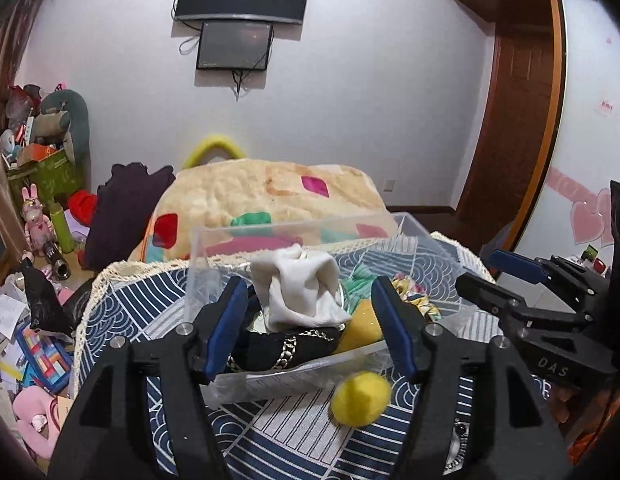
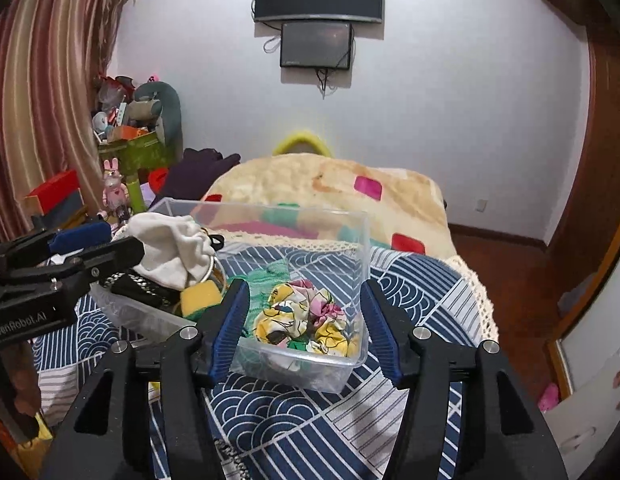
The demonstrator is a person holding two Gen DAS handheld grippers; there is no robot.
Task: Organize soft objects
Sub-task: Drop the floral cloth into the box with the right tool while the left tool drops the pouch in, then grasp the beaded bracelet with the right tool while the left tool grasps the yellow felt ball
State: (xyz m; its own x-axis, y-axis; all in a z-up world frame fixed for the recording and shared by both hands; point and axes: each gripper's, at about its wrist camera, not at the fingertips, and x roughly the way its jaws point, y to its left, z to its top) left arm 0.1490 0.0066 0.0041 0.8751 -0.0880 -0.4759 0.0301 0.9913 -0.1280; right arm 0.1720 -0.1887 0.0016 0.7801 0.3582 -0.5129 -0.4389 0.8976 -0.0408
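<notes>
A clear plastic box point(image 1: 294, 232) point(image 2: 362, 248) stands on a blue patterned cloth. It holds a white cloth pouch point(image 1: 300, 292) point(image 2: 170, 246), a black chain-trimmed item point(image 1: 286, 350) point(image 2: 144, 288), a yellow soft piece point(image 1: 360, 328) point(image 2: 200, 300) and a floral scrunchie point(image 2: 306, 320). A yellow fuzzy ball point(image 1: 360, 398) lies on the cloth in front of the box, blurred. My left gripper point(image 1: 310, 328) is open and empty just before the box, the ball near its right finger. My right gripper point(image 2: 304, 322) is open and empty at the box's near right corner.
The blue patterned cloth point(image 1: 270, 432) point(image 2: 294, 420) has a lace edge. Behind it lies a cream blanket point(image 1: 270, 192) point(image 2: 330, 184). Toys and clutter point(image 1: 38, 152) fill the floor at left. A wooden door point(image 1: 522, 112) stands right, two screens point(image 2: 318, 16) on the wall.
</notes>
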